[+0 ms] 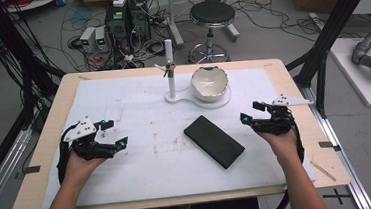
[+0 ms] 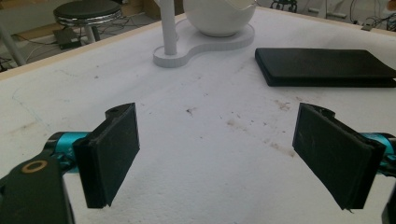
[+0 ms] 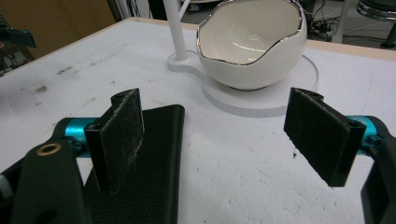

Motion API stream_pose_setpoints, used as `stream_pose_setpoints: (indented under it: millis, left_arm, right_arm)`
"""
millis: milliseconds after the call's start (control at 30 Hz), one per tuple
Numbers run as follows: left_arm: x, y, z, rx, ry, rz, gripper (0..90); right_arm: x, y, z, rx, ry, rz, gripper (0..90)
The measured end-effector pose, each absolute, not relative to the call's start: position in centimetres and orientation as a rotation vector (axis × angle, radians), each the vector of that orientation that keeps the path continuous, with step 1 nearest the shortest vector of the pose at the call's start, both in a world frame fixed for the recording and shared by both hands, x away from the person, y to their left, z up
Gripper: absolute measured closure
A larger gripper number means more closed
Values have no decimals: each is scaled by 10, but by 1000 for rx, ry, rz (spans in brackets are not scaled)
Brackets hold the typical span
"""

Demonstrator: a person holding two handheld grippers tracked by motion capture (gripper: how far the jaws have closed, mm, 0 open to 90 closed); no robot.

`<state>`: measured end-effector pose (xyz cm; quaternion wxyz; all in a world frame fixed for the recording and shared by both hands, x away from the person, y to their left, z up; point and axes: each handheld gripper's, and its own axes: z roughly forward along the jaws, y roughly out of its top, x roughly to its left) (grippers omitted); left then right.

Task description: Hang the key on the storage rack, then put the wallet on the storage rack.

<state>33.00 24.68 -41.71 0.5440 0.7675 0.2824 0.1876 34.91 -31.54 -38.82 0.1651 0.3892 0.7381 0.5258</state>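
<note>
Both my grippers rest on the bench [image 1: 122, 97], jaws spread and empty. The black case [image 1: 214, 141] lies flat between them, just ahead of my right gripper [image 1: 252, 112]. My left gripper [image 1: 117, 134] waits well apart. Likely next: straddle the case's edge, then close.

1. Lying flat near the middle of the counter [image 1: 37, 161]: case [image 1: 214, 141], set at a slant.
2. Behind it, toward the far edge: stand [image 1: 170, 68], with bowl [image 1: 210, 83] seated on its base at the right.
3. Left of the case: left hand-held gripper [image 1: 109, 134].
4. Right of it: right hand-held gripper [image 1: 250, 112].
5. Beyond the counter, on the floor: stool [image 1: 212, 19].
</note>
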Motion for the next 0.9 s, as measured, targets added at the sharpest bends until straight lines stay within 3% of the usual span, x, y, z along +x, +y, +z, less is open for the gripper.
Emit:
stream_pose_setpoints:
  millis: [533, 900]
  left_arm:
    - [328, 248, -418, 1827, 674, 448, 147]
    - [327, 243, -418, 1844, 658, 439, 147]
  right_arm:
    - [358, -308, -399, 1124, 2231, 1445, 202]
    - [368, -290, -435, 1163, 2551, 1301, 228]
